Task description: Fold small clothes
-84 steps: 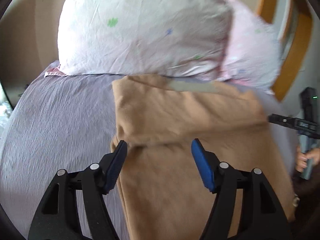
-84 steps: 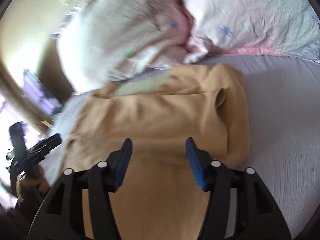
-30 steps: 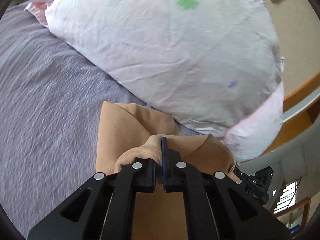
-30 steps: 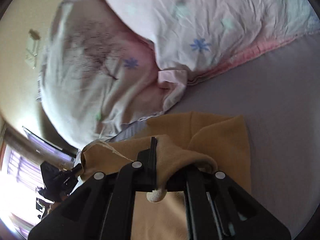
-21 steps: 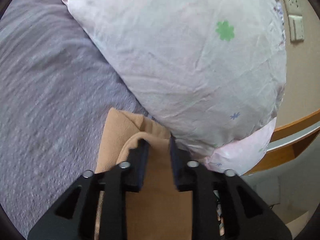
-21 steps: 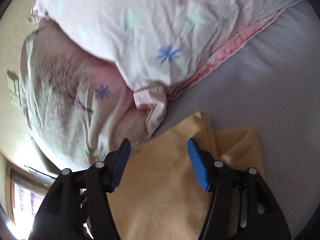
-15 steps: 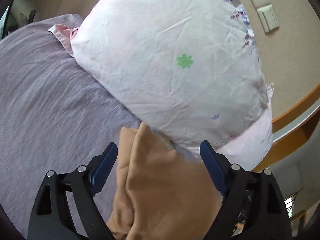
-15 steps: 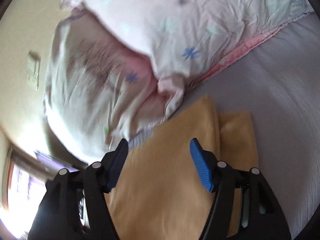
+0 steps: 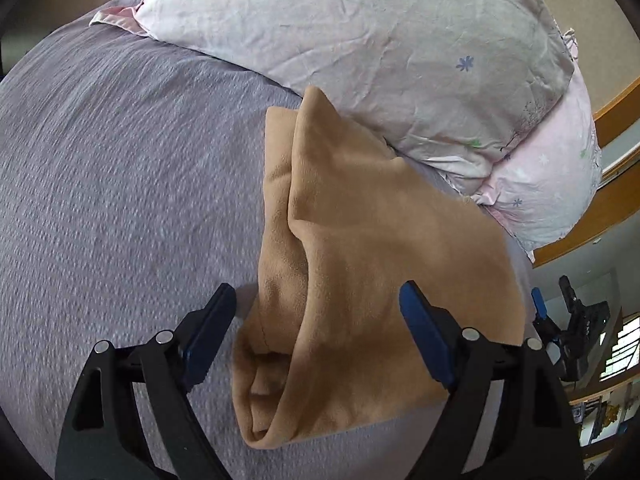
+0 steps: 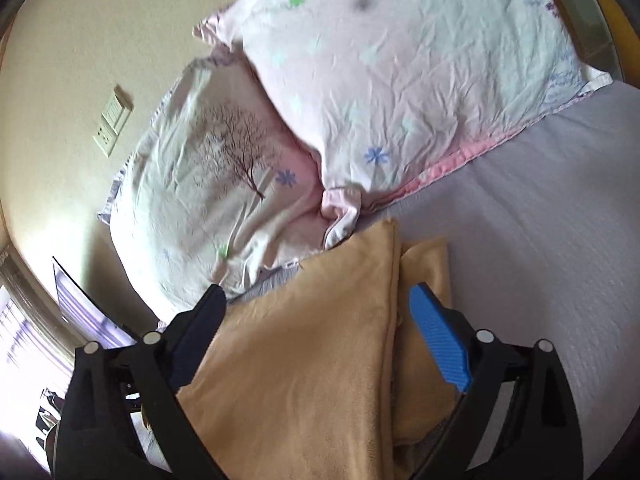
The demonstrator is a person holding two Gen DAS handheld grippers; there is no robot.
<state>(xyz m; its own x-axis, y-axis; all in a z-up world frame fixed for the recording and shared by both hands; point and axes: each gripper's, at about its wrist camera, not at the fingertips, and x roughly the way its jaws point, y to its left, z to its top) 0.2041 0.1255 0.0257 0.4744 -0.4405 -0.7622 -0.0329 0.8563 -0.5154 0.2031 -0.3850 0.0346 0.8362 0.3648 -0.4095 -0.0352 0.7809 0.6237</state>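
One tan garment (image 9: 360, 240) lies folded on one lavender bed sheet (image 9: 120, 160). Two pillows sit at the head of the bed: one with a bare-tree print (image 10: 224, 168) and one pale pillow with small flower marks (image 10: 400, 80) (each overlaps the other at one corner). Two grippers are in view, the left gripper (image 9: 316, 332) and the right gripper (image 10: 320, 344), each with two blue-padded fingers set wide apart. One wall switch plate (image 10: 114, 120) shows on the wall.

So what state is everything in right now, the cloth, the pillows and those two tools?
Tan cloth: folded over, lying loose on the bed, far corner touching the pillow.
Left tool: open, holding nothing.
Right tool: open, holding nothing.
Pillows: stacked, wrinkled.
Bed sheet: spread flat.
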